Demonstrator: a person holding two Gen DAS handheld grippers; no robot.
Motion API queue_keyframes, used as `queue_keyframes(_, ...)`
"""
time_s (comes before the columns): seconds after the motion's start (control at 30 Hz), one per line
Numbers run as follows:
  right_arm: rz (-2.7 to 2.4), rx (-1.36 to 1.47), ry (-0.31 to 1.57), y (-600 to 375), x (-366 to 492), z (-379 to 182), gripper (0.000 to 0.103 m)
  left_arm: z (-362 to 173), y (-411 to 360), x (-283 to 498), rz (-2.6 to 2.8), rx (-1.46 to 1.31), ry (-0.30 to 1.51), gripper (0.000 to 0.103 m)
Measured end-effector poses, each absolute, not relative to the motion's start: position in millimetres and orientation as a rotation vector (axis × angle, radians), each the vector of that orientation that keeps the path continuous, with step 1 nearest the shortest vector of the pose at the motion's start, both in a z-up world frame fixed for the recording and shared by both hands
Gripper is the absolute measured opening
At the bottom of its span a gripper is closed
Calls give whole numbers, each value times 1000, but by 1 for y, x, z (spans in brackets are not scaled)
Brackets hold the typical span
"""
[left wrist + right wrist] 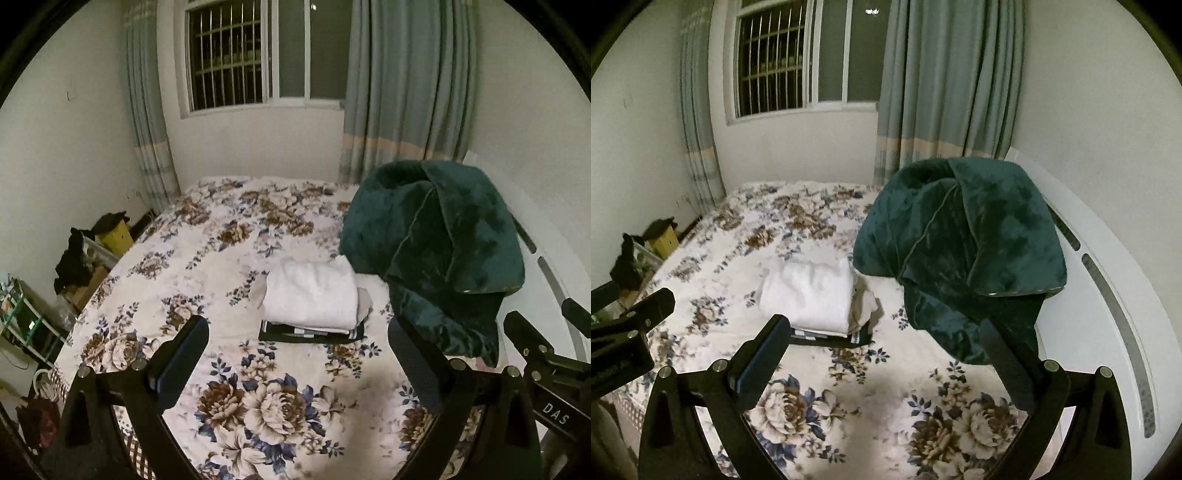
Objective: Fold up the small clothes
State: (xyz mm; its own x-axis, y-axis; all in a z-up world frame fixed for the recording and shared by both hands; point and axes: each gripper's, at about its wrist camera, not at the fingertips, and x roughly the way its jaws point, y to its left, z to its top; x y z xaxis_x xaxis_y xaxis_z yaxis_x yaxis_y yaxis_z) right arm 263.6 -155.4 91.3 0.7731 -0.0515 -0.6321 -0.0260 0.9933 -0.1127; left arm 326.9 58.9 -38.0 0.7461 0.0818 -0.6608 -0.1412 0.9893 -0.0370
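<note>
- Left gripper (pixel 297 363): jaws spread wide, nothing between them; hovers over the flowered bedspread (pixel 207 258), clear of all cloth.
- Right gripper (pixel 886 365): jaws likewise wide apart and empty; it sits just right of the left one, whose body shows at the left edge of the right wrist view.
- Stack of folded clothes (pixel 312 299): a white folded piece on top, a beige piece poking out on its right side, dark and striped pieces underneath. It lies flat on the bedspread, straight ahead of the left gripper and ahead and to the left of the right gripper's centre line.
- Long axis of the stack: runs roughly across both views, side to side, its near edge facing the grippers.
- Green blanket (pixel 436 243): heaped on the right, its lower edge just beside the stack, nearer the right gripper.
- Judgement: no loose small garment shows; the left gripper seems better lined up on the stack, the right on the blanket side.
</note>
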Motion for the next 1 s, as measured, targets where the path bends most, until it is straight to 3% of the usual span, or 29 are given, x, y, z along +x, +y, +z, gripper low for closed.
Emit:
queue_keyframes(0.37, 33, -117, 609, -159, 212, 133, 103, -14, 56, 283, 152, -103, 649, 99)
queue_keyframes(1.0, 72, -125, 598, -156, 204, 138, 103, -6, 56, 258, 186, -113, 611, 103)
